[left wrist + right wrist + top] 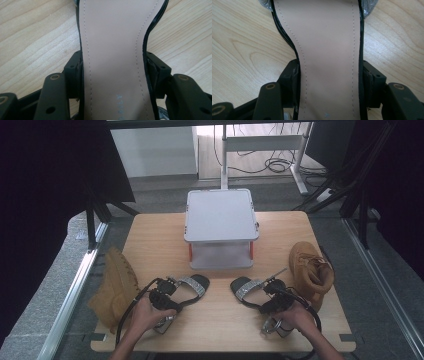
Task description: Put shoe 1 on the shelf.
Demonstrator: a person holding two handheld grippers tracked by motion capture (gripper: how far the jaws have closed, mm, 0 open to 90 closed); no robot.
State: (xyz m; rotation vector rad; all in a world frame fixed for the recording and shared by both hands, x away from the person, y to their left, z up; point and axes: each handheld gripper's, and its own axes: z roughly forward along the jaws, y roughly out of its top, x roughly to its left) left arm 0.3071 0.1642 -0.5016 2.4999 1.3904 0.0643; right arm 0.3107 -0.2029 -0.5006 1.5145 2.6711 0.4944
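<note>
Black sandals (192, 285), two; tan boots (117, 287), two; one tool (167, 292) each.

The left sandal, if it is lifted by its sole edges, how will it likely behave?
The left sandal probably is light: thin flat sole, slim straps. The left gripper clamps its narrow waist, so the toe may sag slightly. The glossy black edge could slip in the pads.

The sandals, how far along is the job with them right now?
Done: nothing looks put away yet; the grey rack stands bare, and both tan boots lie at the table's sides. In hand: the left gripper clamps the left sandal across its sole, the right gripper clamps the right sandal; both sandals rest on the table. Left: probably lifting and placing both.
</note>
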